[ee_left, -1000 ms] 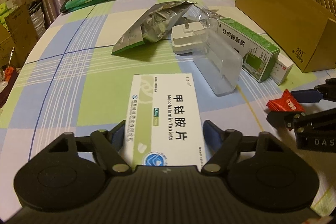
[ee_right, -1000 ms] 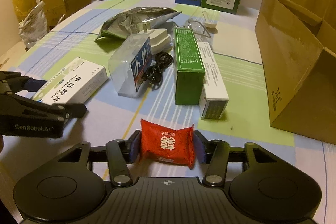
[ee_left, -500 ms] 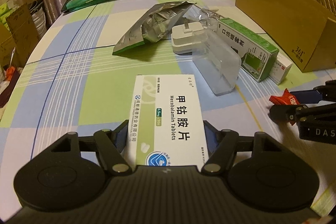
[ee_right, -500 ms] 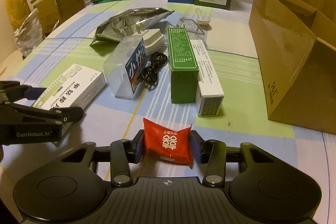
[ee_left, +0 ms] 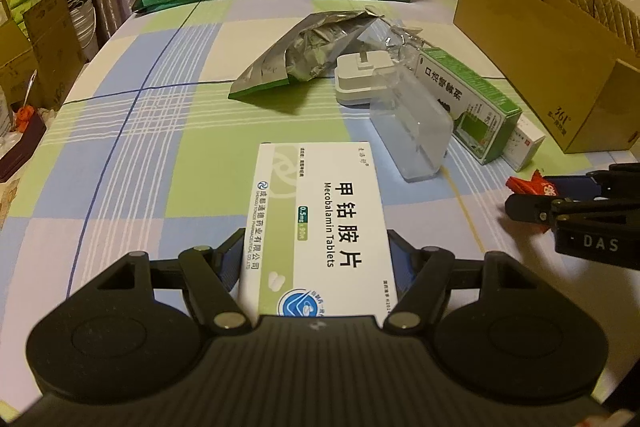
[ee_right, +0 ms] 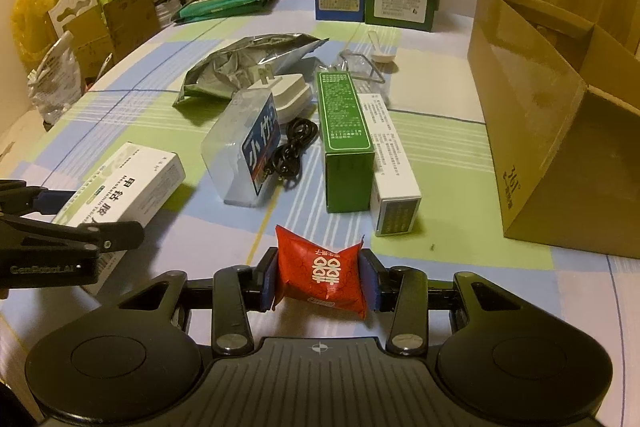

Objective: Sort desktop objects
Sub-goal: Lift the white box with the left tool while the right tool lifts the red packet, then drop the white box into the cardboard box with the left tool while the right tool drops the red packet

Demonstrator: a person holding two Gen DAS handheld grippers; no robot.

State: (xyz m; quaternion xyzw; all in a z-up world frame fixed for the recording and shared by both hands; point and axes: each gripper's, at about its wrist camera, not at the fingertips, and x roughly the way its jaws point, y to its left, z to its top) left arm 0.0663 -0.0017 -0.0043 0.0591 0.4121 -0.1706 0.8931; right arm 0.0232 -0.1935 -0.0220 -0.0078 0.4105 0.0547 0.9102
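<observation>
Your right gripper, jaws just closing, pinches crinkled red foil sachet; open brown cardboard box lies far right. Your left gripper clamps white tablet carton.

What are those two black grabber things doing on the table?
A person is tidying a messy table with a grabber in each hand. The left gripper is clamped on a white tablet box. The right gripper has just squeezed shut on a little red packet, which bulges between the pads. Other boxes, a silver bag and an open cardboard box wait nearby.
</observation>
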